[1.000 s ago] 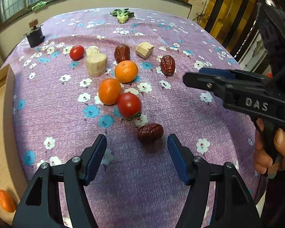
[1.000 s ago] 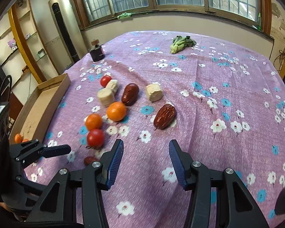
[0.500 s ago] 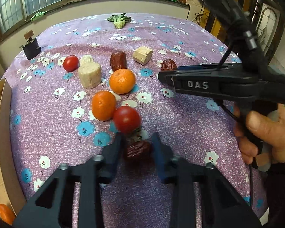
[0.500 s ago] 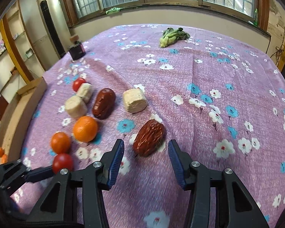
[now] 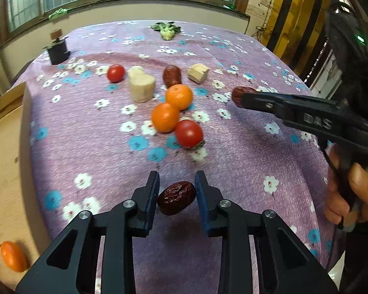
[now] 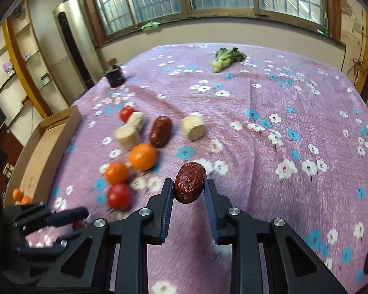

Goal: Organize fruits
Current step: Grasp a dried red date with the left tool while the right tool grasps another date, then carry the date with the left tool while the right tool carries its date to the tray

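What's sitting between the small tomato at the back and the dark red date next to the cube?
In the left wrist view, two pale cylinder pieces lie between the small tomato and the dark red date.

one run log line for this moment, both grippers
left gripper: shut on red date, off the cloth | right gripper: shut on second red date, lifted | wooden tray: holds oranges
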Tool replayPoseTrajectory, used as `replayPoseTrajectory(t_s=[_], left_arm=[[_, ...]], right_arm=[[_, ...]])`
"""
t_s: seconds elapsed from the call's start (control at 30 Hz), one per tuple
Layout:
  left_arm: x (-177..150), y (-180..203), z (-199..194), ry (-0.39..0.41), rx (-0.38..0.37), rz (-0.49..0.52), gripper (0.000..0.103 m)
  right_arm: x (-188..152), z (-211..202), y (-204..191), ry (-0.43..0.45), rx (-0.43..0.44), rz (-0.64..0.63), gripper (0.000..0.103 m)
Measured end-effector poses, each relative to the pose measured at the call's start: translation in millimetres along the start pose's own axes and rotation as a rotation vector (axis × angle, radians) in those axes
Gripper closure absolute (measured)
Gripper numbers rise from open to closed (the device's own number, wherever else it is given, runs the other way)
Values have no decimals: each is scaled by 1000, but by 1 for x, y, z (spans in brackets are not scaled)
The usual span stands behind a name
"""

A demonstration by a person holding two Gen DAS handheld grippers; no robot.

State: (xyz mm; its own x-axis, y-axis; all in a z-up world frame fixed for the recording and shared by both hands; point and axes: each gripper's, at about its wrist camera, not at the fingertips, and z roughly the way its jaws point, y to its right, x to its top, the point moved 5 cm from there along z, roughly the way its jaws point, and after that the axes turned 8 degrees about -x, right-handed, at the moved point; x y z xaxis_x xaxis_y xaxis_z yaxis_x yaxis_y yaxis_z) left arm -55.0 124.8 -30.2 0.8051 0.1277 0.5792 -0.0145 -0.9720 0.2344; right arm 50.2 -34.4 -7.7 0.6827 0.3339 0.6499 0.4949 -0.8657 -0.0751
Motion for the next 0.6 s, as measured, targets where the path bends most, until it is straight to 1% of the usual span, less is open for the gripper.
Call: replayPoseTrajectory(t_s=[0.07, 0.13, 0.4, 0.6], left_arm=[[-3, -4, -8, 8, 7, -7, 76], [-3, -5, -16, 22, 19, -10, 76], [-1, -6, -41, 75, 48, 8, 76], [-5, -22, -60, 99, 103, -4, 76]], right_arm=[[-3, -9, -7, 11, 3, -10, 77], [-7, -20, -14, 21, 26, -10, 77], [-9, -48, -37, 59, 72, -21, 77], [-11, -61, -57, 72, 118, -37, 77]])
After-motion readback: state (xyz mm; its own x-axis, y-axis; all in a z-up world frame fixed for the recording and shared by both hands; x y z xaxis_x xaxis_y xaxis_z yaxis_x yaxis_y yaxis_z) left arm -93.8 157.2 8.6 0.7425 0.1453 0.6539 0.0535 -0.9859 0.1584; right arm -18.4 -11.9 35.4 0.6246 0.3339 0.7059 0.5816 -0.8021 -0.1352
